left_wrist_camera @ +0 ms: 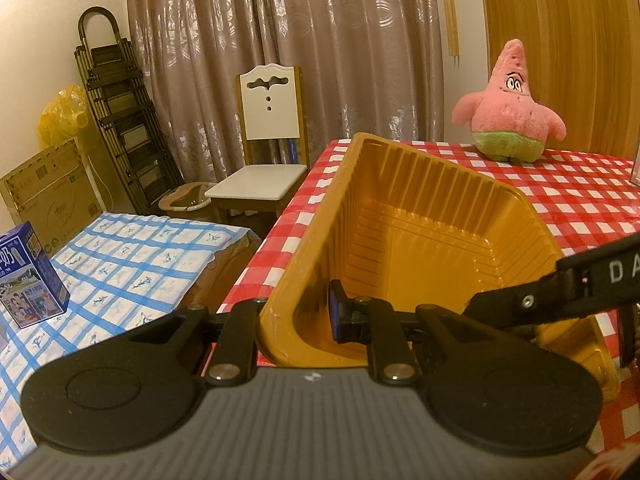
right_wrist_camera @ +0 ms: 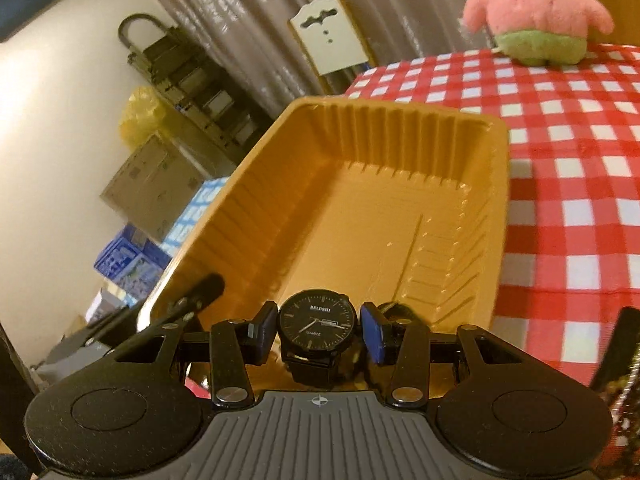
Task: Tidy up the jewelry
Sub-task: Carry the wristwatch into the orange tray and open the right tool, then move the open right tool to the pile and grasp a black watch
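Spreading out ahead of both your grippers is the table (right_wrist_camera: 568,168), covered in a red and white checked cloth, the biggest thing before you. On it, directly in front of each gripper, sits the orange plastic tray (right_wrist_camera: 360,200), a ribbed rectangular tub with nothing on its floor.

Beyond the tray's far end, toward the back edge of the table, a pink plush toy (left_wrist_camera: 510,108) stands upright, well apart from the tray. Off the table, past your left gripper's left side, there is a white chair (left_wrist_camera: 268,148) against the curtain and a lower surface with a blue checked cloth (left_wrist_camera: 120,264), where a blue carton (left_wrist_camera: 28,276) stands.

Your left gripper (left_wrist_camera: 298,312) is clamped on the tray's near corner wall: one finger sits outside the wall, and the blue pad (left_wrist_camera: 334,312) of the other presses from inside. Your right gripper's black finger reaches in from the right of that view over the tray's near rim.

Your right gripper (right_wrist_camera: 318,330) is grasping the black watch (right_wrist_camera: 318,322), face up toward the camera, its case sitting between the two blue pads (right_wrist_camera: 372,334), with the strap hanging below. The watch is just above the tray's near end.
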`<state>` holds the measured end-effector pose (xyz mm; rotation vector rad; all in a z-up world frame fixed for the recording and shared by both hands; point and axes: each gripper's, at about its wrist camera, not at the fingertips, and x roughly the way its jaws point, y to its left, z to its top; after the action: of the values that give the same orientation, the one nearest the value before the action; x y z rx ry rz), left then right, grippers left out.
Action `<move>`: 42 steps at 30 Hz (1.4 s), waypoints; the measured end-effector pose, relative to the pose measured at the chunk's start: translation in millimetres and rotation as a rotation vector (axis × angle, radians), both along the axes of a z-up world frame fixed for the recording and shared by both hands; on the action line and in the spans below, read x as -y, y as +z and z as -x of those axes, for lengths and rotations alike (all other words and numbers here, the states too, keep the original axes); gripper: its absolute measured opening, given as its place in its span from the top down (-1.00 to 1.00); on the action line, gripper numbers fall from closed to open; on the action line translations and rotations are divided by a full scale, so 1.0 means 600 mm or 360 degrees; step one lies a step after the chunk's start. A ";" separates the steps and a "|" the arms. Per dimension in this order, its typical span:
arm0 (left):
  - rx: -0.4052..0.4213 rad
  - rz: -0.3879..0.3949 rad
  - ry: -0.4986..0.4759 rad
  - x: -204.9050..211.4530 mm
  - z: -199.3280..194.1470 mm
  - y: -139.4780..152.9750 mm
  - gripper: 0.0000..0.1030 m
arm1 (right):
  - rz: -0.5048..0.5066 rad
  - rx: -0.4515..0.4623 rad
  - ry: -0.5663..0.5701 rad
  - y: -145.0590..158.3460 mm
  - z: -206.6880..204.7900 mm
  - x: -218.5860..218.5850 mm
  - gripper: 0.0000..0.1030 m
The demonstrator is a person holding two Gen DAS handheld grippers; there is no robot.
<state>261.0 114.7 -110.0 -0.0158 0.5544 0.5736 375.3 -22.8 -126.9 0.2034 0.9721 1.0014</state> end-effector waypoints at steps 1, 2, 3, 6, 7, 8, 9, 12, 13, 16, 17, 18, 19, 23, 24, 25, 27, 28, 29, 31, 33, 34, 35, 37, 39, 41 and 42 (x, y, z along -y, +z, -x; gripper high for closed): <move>-0.0001 0.0007 0.0003 -0.001 0.000 0.000 0.68 | -0.0013 -0.0008 0.0008 -0.001 0.003 -0.002 0.05; -0.0002 0.0009 0.0001 -0.001 0.000 -0.001 0.68 | -0.0033 0.0003 0.0017 0.002 0.005 -0.003 -0.01; -0.0003 0.0014 0.0002 -0.002 0.000 -0.001 0.68 | -0.0054 0.0022 0.0019 0.006 0.008 -0.002 -0.10; -0.0006 0.0024 0.0004 -0.004 -0.001 -0.002 0.68 | -0.0089 0.0036 -0.0007 0.020 0.010 0.008 -0.11; -0.0006 0.0021 0.0001 -0.003 -0.002 -0.001 0.68 | -0.0093 0.0035 -0.0024 0.025 0.010 0.014 -0.11; -0.0006 0.0017 -0.0001 -0.002 -0.002 -0.001 0.68 | -0.0103 0.0049 -0.0042 0.030 0.010 0.023 -0.11; -0.0005 0.0016 -0.0002 -0.003 -0.001 -0.001 0.68 | -0.0111 0.0069 -0.0053 0.037 0.012 0.033 -0.11; -0.0004 0.0021 0.0001 -0.004 0.000 -0.001 0.68 | -0.0116 0.0139 -0.0091 0.057 0.029 0.076 -0.11; -0.0004 0.0022 0.0001 -0.004 0.000 -0.001 0.68 | -0.0111 0.0162 -0.0108 0.060 0.035 0.092 -0.11; -0.0003 0.0019 0.0000 -0.004 0.000 -0.001 0.68 | -0.0026 0.0228 -0.0162 0.060 0.054 0.140 -0.11; -0.0004 0.0018 0.0000 -0.004 0.000 -0.001 0.68 | 0.0029 0.0252 -0.0188 0.056 0.060 0.158 -0.10; -0.0003 0.0018 0.0001 -0.005 0.000 0.000 0.68 | 0.0066 0.0261 -0.0206 0.052 0.064 0.171 -0.09; -0.0004 0.0019 0.0001 -0.005 0.000 -0.001 0.68 | 0.0111 0.0258 -0.0224 0.044 0.067 0.186 0.03; -0.0006 0.0020 0.0001 -0.005 0.001 0.000 0.68 | 0.0304 0.0193 -0.0224 0.011 0.067 0.212 0.57; -0.0008 0.0018 0.0000 -0.005 0.001 0.000 0.68 | 0.0330 0.0185 -0.0226 0.004 0.068 0.214 0.57; -0.0006 0.0019 0.0001 -0.006 0.001 0.000 0.68 | 0.0339 0.0186 -0.0224 0.000 0.069 0.215 0.57; -0.0006 0.0021 0.0002 -0.006 0.001 0.000 0.68 | 0.0339 0.0185 -0.0210 -0.005 0.070 0.209 0.57; -0.0007 0.0021 0.0002 -0.006 0.001 0.000 0.68 | 0.0339 0.0188 -0.0201 -0.007 0.070 0.204 0.57; -0.0006 0.0020 0.0001 -0.006 0.001 0.000 0.68 | 0.0343 0.0197 -0.0180 -0.010 0.071 0.200 0.57; -0.0005 0.0020 0.0002 -0.006 0.001 0.000 0.68 | 0.0376 0.0223 -0.0138 -0.018 0.072 0.180 0.57; -0.0006 0.0021 0.0002 -0.006 0.001 0.000 0.68 | 0.0415 0.0220 -0.0110 -0.035 0.068 0.162 0.57; -0.0005 0.0020 0.0002 -0.006 0.001 0.000 0.68 | 0.0423 0.0212 -0.0102 -0.044 0.063 0.156 0.57; -0.0006 0.0020 0.0002 -0.006 0.001 0.000 0.68 | 0.0424 0.0203 -0.0102 -0.051 0.061 0.152 0.57; -0.0007 0.0021 0.0001 -0.006 0.001 0.000 0.68 | 0.0479 0.0188 -0.0134 -0.060 0.053 0.147 0.57; -0.0003 0.0014 -0.0001 -0.006 0.003 0.000 0.68 | 0.0517 0.0184 -0.0194 -0.061 0.048 0.152 0.57; -0.0003 0.0016 0.0001 -0.006 0.004 0.000 0.68 | 0.0525 0.0182 -0.0246 -0.058 0.043 0.166 0.57; -0.0003 0.0019 0.0004 -0.007 0.006 0.000 0.68 | 0.0528 0.0181 -0.0265 -0.056 0.041 0.173 0.57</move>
<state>257.7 118.8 -110.1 -0.0275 0.5595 0.5728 350.4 -126.4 -160.7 -0.0484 0.9846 0.6806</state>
